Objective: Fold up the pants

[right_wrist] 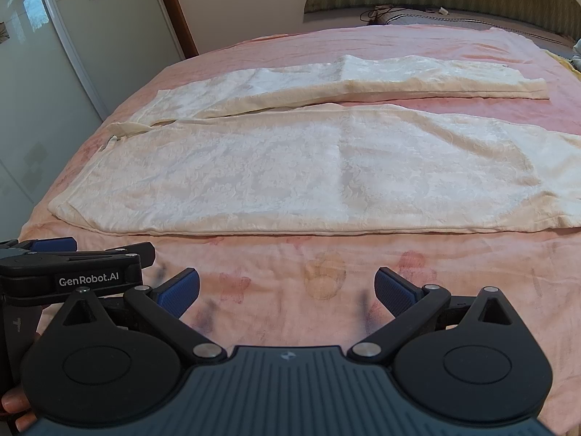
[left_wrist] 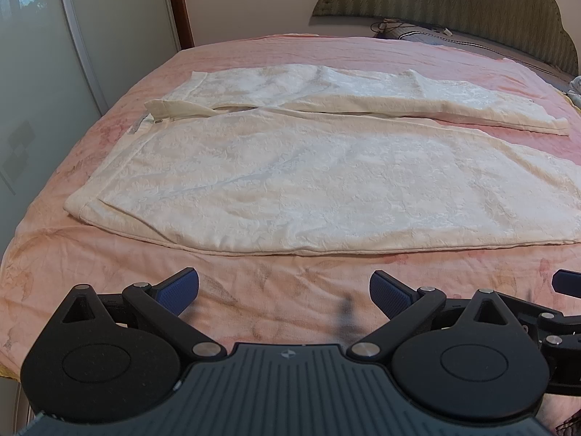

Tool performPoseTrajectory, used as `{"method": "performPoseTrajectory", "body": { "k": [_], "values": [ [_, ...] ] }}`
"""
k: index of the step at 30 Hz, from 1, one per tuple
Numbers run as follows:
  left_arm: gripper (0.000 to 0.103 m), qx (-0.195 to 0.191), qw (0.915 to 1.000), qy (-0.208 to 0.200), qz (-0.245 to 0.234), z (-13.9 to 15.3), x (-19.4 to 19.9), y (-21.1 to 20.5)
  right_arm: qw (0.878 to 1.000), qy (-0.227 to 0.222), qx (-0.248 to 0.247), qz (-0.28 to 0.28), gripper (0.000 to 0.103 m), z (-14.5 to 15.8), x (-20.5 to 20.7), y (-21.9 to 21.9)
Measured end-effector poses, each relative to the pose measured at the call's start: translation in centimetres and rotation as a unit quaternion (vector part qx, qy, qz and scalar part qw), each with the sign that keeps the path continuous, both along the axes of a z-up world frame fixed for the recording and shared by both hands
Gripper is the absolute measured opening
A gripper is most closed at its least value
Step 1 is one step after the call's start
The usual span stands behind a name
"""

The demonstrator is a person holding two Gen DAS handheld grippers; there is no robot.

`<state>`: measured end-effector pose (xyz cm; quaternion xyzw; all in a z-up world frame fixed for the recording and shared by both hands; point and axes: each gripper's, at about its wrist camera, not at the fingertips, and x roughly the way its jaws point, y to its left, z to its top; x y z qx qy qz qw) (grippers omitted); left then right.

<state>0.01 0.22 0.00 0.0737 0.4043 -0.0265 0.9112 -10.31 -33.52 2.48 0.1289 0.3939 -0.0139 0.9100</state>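
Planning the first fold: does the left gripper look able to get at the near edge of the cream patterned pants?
Probably yes. The left gripper is open, and only bare pink bedspread lies between it and the cream patterned pants.

The pants' (left_wrist: 326,181) near leg runs off the right edge in both views — its hem unseen.

Two grippers poised side by side, jaws spread

The black left gripper with blue pads (left_wrist: 284,292) and its matching right gripper (right_wrist: 287,292) hover level, both empty.
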Motion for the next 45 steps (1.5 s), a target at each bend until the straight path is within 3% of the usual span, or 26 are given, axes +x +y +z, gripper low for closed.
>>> {"method": "performPoseTrajectory", "body": {
  "k": [45],
  "values": [
    [0.102, 0.003, 1.0, 0.001, 0.004, -0.13, -0.08, -0.13, 1.0, 0.005, 0.014, 0.004, 0.103, -0.21, 0.14, 0.12]
  ]
}}
